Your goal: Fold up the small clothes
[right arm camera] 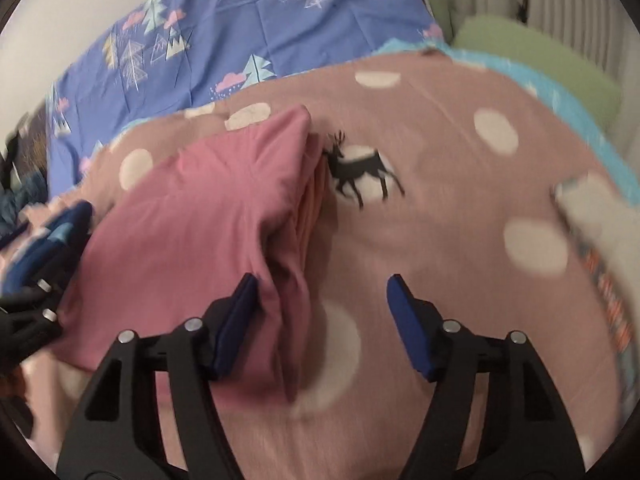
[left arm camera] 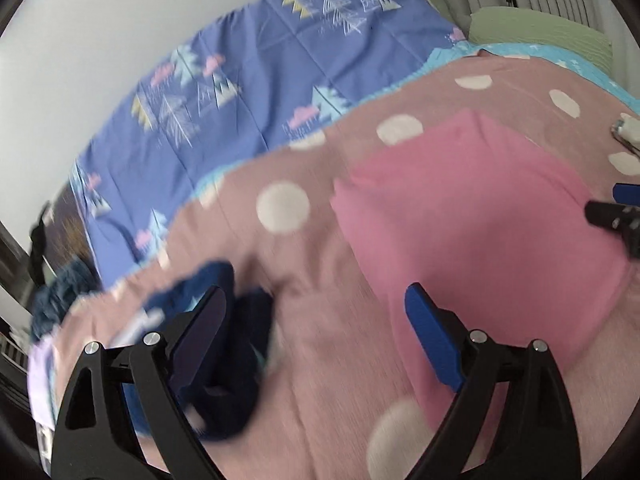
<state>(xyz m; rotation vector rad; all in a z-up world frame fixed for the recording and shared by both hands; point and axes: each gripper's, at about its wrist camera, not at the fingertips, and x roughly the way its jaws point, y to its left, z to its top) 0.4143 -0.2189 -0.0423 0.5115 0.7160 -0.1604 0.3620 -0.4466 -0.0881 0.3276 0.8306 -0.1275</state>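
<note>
**Pink garment on the bed, both grippers apart**

Bed under dusty-pink dotted cover [left arm camera: 320,360]; blue tree-print sheet [left arm camera: 248,92] beyond, green pillow [right arm camera: 532,64] by curtains. Left gripper [left arm camera: 316,320] spread, empty. Right gripper [right arm camera: 320,312] spread; folded pink garment [right arm camera: 192,216] against its left finger.

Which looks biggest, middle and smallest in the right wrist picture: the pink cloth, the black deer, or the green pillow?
1. pink cloth, clearly the biggest.
2. green pillow, though it lies farther back and is partly hidden, so it may really be larger.
3. black deer, the smallest.
</note>
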